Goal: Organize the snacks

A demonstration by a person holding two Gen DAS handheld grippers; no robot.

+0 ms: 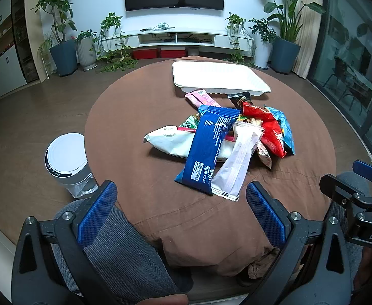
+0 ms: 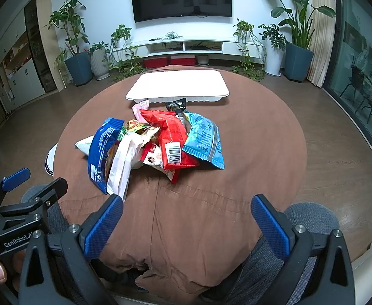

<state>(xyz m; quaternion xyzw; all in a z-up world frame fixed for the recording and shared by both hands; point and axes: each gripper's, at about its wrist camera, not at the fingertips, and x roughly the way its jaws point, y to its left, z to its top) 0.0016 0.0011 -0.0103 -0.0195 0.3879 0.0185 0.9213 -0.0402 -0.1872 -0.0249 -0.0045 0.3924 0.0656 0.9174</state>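
Note:
A pile of snack packets lies mid-table: a blue roll-cake pack (image 1: 210, 150) (image 2: 102, 150), a white sachet (image 1: 237, 160) (image 2: 123, 167), a white bag (image 1: 170, 141), a red bag (image 1: 267, 127) (image 2: 172, 137), a light-blue bag (image 1: 284, 127) (image 2: 205, 139) and a pink packet (image 1: 202, 97). A white tray (image 1: 219, 78) (image 2: 178, 85) stands beyond the pile. My left gripper (image 1: 181, 198) is open and empty at the near table edge. My right gripper (image 2: 187, 209) is open and empty too, beside it.
The round table has a brown cloth (image 1: 135, 117) (image 2: 257, 137). A white appliance with a clear base (image 1: 67, 161) stands on the floor to the left. A grey chair back (image 1: 114, 241) sits below the grippers. Potted plants and a TV cabinet line the far wall.

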